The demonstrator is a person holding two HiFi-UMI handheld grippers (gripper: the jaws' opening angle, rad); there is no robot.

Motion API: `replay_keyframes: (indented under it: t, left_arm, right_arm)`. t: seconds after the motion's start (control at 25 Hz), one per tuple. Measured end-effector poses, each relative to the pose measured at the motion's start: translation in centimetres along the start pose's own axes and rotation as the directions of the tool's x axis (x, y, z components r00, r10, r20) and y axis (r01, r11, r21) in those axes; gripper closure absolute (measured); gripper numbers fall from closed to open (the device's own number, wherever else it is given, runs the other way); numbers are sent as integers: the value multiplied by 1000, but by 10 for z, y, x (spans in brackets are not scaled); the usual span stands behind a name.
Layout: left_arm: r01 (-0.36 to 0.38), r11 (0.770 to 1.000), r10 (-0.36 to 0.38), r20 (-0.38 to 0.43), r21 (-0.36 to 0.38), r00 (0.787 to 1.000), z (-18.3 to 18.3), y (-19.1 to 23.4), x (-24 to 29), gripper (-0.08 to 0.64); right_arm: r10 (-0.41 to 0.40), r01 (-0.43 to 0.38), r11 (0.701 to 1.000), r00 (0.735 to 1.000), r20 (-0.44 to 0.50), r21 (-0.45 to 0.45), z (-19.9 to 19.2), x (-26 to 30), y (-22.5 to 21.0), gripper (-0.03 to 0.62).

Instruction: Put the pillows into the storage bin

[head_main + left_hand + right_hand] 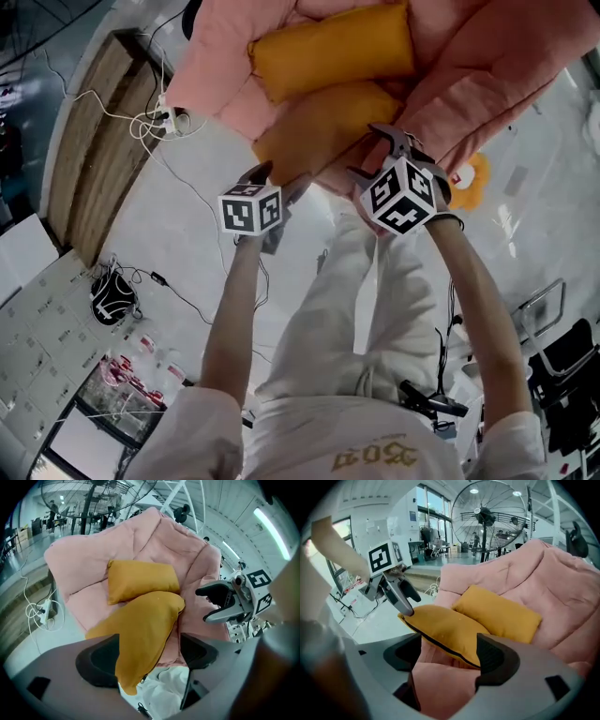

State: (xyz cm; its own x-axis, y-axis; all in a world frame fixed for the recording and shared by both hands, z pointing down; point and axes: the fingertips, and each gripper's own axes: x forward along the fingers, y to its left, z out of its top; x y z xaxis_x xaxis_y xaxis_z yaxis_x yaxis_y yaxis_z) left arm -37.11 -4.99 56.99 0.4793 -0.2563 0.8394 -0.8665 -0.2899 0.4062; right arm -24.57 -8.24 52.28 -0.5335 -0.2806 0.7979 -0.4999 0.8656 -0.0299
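On the front edge of the pink padded beanbag seat (487, 84) lies the nearer mustard-yellow fabric pillow (319, 127). It sits ungripped between the wide jaws of the left gripper (147, 656) and the right gripper (450, 656). The second mustard-yellow pillow (333, 52) waits behind it. Nothing is stowed yet, and no storage bin shows.

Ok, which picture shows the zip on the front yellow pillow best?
The right gripper view: the dark zip runs right along the front pillow. The left gripper view shows only a bit at its end; the head view shows none.

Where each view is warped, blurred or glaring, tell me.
Head view: even light, upper pillow sharp, wooden platform bowed. Left gripper view: fisheye circle, black corners, ceiling light glaring, own jaws soft. Right gripper view: same fisheye, windows bright.
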Motion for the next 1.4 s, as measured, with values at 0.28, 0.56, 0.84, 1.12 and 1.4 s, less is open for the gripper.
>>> replay_keyframes:
  t: [0.28, 0.56, 0.84, 1.12, 1.4]
  left_arm:
    - [53, 990, -42, -85, 131, 996, 21, 23, 22, 52]
    - [117, 968, -74, -192, 224, 979, 25, 30, 51, -15]
    - [158, 953, -99, -228, 259, 969, 27, 31, 75, -34]
    - [163, 952, -87, -279, 260, 956, 20, 40, 103, -40]
    - [157, 959, -86, -282, 237, 955, 16, 39, 112, 1]
  right_arm:
    - [16, -35, 989, 992, -129, -147, -12, 45, 0, 207]
    - [3, -75, 958, 968, -250, -276, -25, 73, 2, 171]
    - [-95, -37, 908, 952, -292, -417, -29, 96, -8, 137]
    - [-137, -62, 854, 931, -339, -516, -47, 121, -11, 112]
    - [-182, -42, 839, 918, -353, -543, -56, 128, -17, 142]
